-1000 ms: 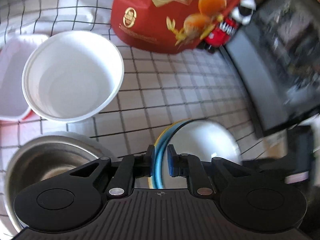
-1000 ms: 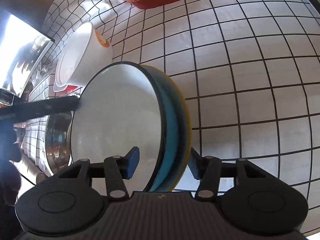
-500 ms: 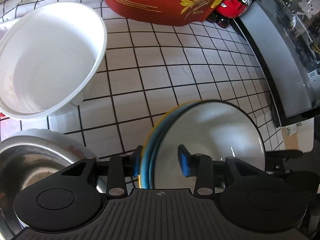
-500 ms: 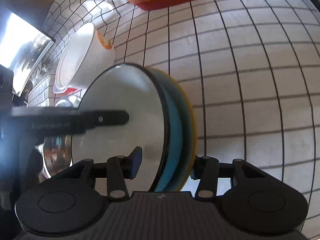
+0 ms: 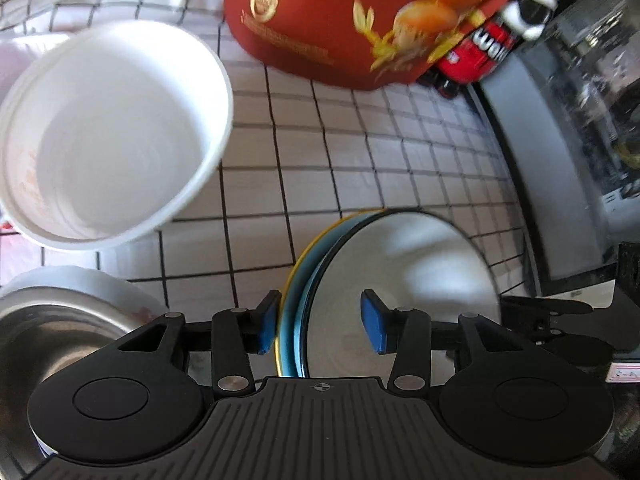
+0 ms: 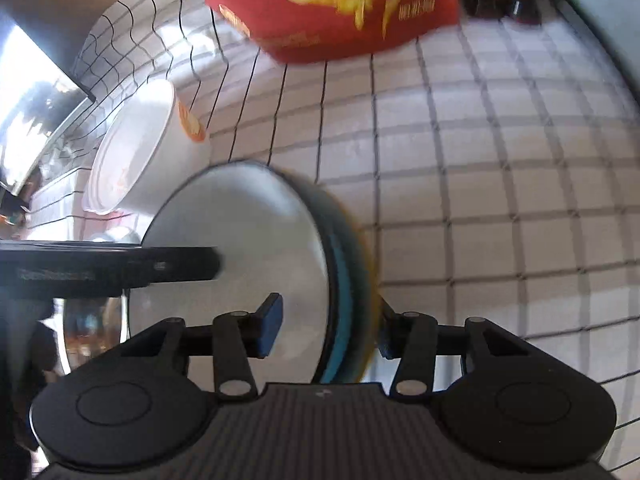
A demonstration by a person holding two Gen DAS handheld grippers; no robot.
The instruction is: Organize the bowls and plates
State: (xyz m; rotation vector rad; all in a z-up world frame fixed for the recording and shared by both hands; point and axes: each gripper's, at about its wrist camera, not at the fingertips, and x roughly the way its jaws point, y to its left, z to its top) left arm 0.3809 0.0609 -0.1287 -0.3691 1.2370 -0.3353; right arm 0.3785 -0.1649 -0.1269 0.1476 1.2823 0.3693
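White-tiled counter (image 5: 360, 168) with dark grout, seen through two fisheye lenses, motion blur softening the far half.

Nearest: left hand-held gripper (image 5: 320, 324), blue pads (image 5: 267, 326) spread apart, straddling the rim of a stack of three nested plates (image 5: 396, 280) stood on edge — white enamel with a dark rim innermost, then blue, then yellow outermost. Left pad just beside or touching the yellow back; right pad well clear of the white face. No clamp visible here.

Right hand-held gripper (image 6: 328, 330) straddling the same stack (image 6: 240, 264) from the opposite side, pads likewise apart: left pad (image 6: 270, 330) clear of the white face, right pad hidden behind the yellow rim, contact impossible to judge. Left tool's black finger visible across the white face.

Plate plane roughly in line with both finger axes, so a squeeze across the stack's thickness looks like the next call; neither hand clearly nearer.

Beyond, toward the left edge: steel bowl (image 5: 60, 332), cut off by the frame; large white paper bowl (image 5: 116, 132) with orange print.

Farthest: red printed carton (image 5: 360, 20), red-labelled bottles (image 5: 480, 52), both blurred.
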